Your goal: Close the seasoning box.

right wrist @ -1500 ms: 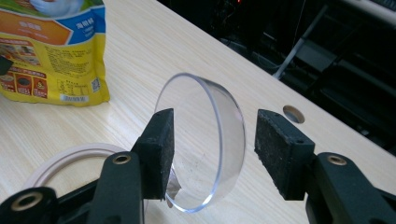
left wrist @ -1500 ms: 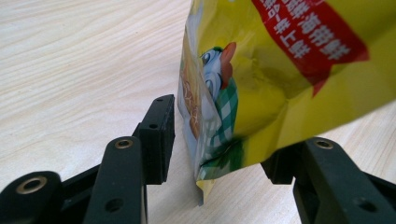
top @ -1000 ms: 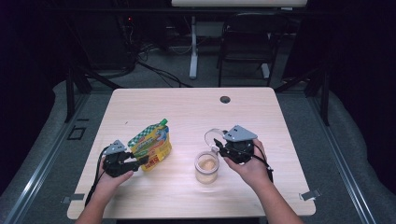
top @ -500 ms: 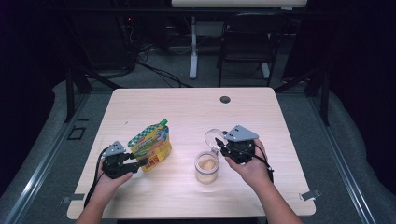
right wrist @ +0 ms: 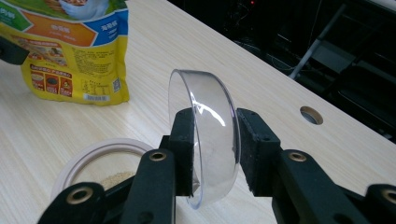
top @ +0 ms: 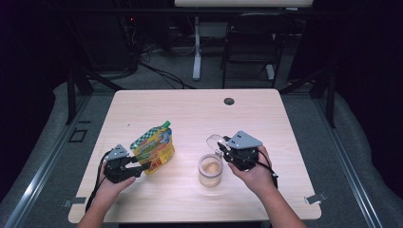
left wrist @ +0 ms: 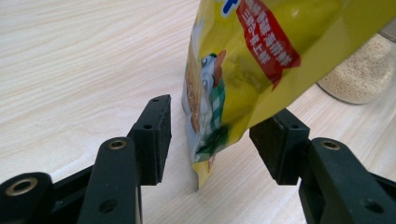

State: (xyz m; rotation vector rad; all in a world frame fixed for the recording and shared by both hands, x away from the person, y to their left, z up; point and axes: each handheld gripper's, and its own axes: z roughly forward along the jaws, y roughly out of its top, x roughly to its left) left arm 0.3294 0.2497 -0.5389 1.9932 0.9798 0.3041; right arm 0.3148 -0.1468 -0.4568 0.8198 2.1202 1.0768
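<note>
Right gripper view: right gripper jaws have just been closing, pinching clear lid on edge, upright; open jar sits lower left, just beside it.

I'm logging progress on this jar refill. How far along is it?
Done: the jar is open, with some granules at the bottom. In hand: the right tool has been closing on the clear lid; the left tool has been opening around the yellow pouch, pads apart from it. Left: probably putting the lid back on.
</note>
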